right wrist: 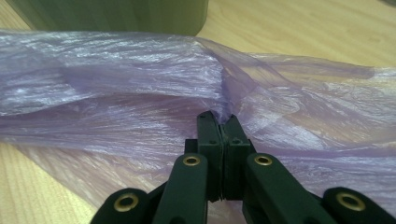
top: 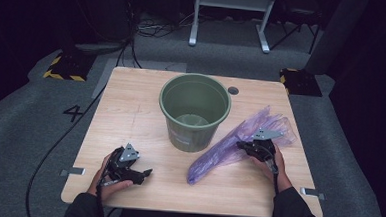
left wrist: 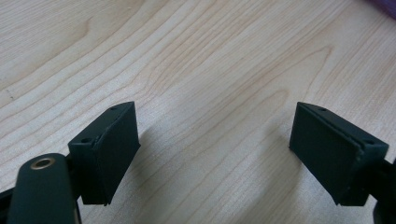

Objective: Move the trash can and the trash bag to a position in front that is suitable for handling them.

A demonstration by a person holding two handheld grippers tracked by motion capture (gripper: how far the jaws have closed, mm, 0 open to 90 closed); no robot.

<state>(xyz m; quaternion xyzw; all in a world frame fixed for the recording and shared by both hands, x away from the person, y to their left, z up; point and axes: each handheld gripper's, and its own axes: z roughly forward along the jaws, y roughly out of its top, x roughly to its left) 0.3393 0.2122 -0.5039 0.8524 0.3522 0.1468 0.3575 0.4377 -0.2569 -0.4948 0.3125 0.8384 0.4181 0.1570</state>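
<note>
A purple plastic bag (top: 231,149) lies flat on the wooden table (top: 130,120), to the right of a green bucket (top: 195,111) that stands upright near the middle of the far edge. The bag is a long, crumpled strip; its long axis runs on a slant, with the narrow end pointing toward the near edge and the wider, looser end toward the right edge. The right gripper (top: 249,146) sits at the bag's right half, its jaws pressed together on a fold of the thin film, which puckers where they bite. The left gripper (top: 145,173) rests near the near left corner, well apart from the bag, its jaws spread wide over bare wood.
</note>
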